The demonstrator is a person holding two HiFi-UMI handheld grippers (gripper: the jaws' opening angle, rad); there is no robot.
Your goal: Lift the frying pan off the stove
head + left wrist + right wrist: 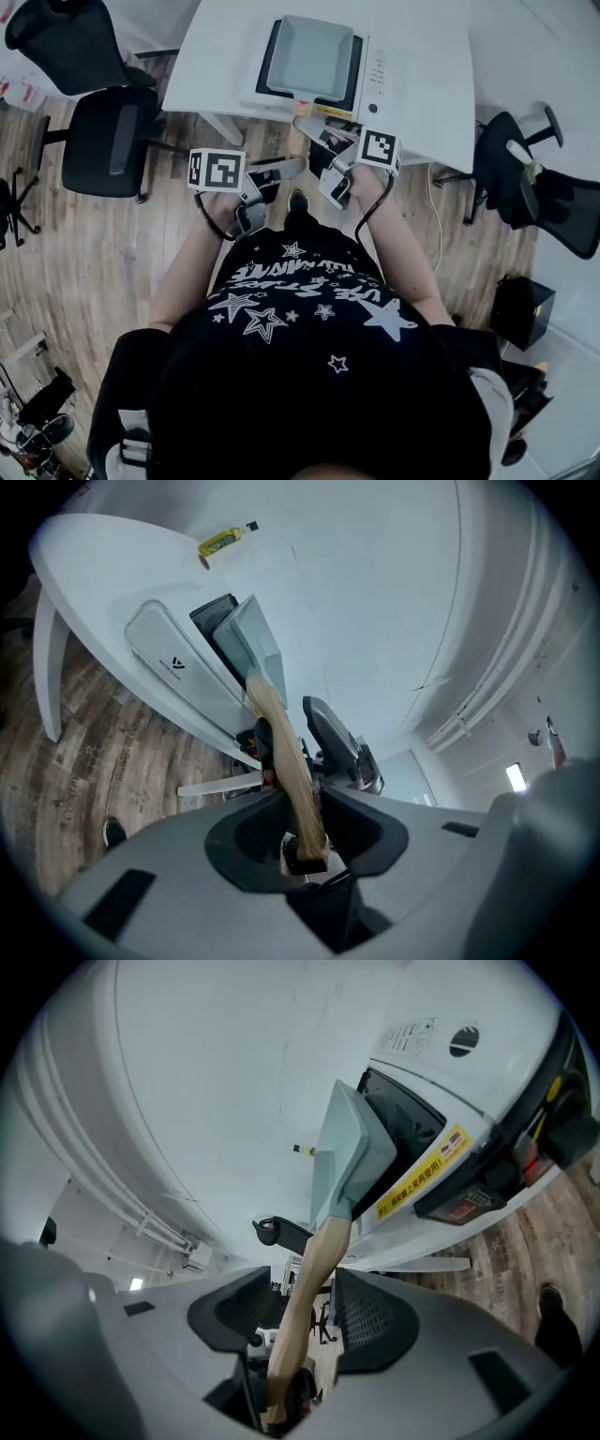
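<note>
The frying pan (pixel 311 56) is a square, shallow one in matt grey metal with rounded corners. It sits on the black glass top of a white, boxy stove (pixel 377 75) at the near edge of the smooth white bench (pixel 427 56). Its wooden handle (pixel 284 747), pale, rounded and slightly curved, sticks out past the bench edge toward the person, and both of the 2 tools are at that handle. The left tool (pixel 300 794) has its dark, moulded jaws drawn in close on the handle near its free end, the wood filling the gap between them. The right tool (pixel 302 1274) stands with its mesh-textured jaws wide apart. The handle runs between them with a clear gap on 1 side, so it grips nothing. A yellow warning strip (pixel 422 1174) runs along the stove's front face. The person stands close in a black shirt (pixel 309 309) printed with white stars. Both bare forearms reach forward and converge, the left hand (pixel 225 208) and right hand (pixel 367 187) each closed round the back of its tool. A small yellow bottle (pixel 223 544) lies far across the bench. Black office chairs (pixel 108 141) stand on the wood-plank floor (pixel 94 272) beside it.
</note>
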